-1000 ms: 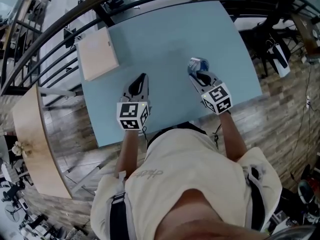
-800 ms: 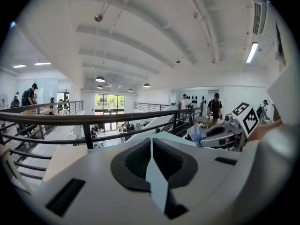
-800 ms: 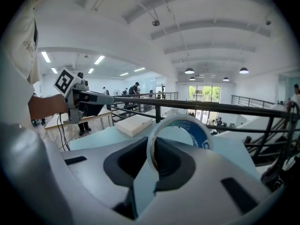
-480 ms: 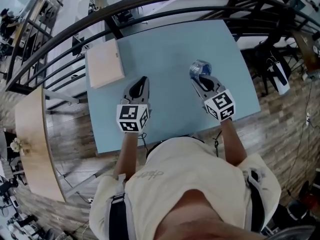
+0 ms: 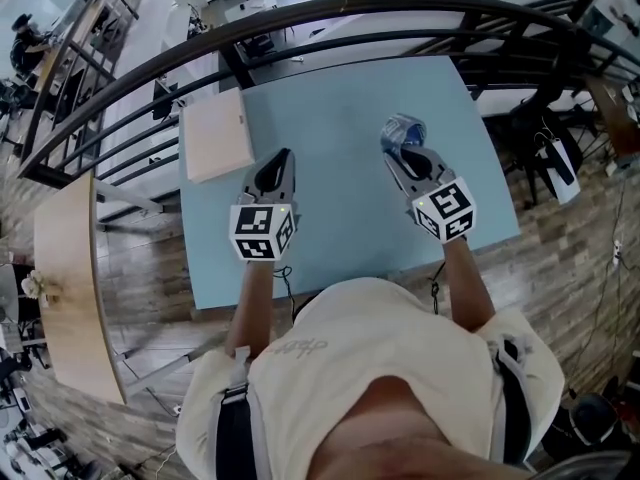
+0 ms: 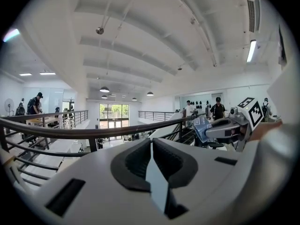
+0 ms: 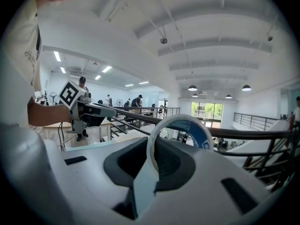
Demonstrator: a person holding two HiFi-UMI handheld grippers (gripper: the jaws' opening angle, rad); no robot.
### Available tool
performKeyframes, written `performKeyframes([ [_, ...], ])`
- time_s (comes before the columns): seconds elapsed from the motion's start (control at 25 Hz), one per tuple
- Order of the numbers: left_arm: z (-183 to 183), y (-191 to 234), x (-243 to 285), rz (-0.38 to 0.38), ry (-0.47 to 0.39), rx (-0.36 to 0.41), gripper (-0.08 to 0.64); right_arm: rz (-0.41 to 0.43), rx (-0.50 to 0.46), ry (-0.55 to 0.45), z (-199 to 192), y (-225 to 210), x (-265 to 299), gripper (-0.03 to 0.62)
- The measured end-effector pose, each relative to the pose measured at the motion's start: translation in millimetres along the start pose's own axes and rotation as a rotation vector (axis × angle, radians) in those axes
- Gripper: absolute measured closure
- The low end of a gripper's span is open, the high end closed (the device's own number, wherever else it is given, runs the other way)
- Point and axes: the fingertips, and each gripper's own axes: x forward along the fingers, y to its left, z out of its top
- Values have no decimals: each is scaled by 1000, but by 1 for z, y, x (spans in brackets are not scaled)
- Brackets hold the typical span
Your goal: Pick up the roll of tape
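Note:
The roll of tape (image 5: 402, 130), a whitish ring with a blue inner core, hangs over the right half of the light blue table (image 5: 340, 98). My right gripper (image 5: 405, 148) is shut on it. In the right gripper view the roll (image 7: 194, 128) stands on edge, its wall pinched between the jaws of the right gripper (image 7: 152, 146). My left gripper (image 5: 283, 158) hovers above the table's left middle, shut with nothing in it. Its jaws meet in the left gripper view (image 6: 151, 146), where the held tape (image 6: 200, 125) shows at the right.
A flat beige board (image 5: 218, 135) lies on the table's far left corner. A dark curved railing (image 5: 300, 13) runs behind the table's far edge. A pale wooden bench (image 5: 65, 288) stands on the floor to the left, and a chair (image 5: 550, 148) to the right.
Both grippers have lifted higher above the table. The tape roll has stayed in the right gripper and risen with it.

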Motion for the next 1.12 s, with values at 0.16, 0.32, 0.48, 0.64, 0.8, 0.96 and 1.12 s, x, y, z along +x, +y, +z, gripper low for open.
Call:
performKeyframes([
  [0.16, 6, 0, -2, 5, -10, 4, 531, 2, -16, -14, 8, -2, -2, 541],
  [0.32, 14, 5, -4, 18, -24, 15, 531, -3, -31, -42, 20, -4, -3, 541],
  [0.48, 20, 14, -4, 29, -29, 25, 531, -7, -31, -73, 34, -5, -3, 541],
  [0.64, 24, 22, -5, 38, -34, 47, 530, -10, -26, -103, 42, -4, -4, 541],
  [0.8, 28, 22, -8, 41, -43, 56, 530, -12, -22, -123, 49, 0, -6, 541],
  [0.96, 27, 22, -12, 46, -45, 49, 531, -8, -17, -129, 48, 5, -7, 541],
  [1.12, 21, 22, -12, 50, -32, 44, 529, -4, 2, -134, 45, 6, -7, 541],
])
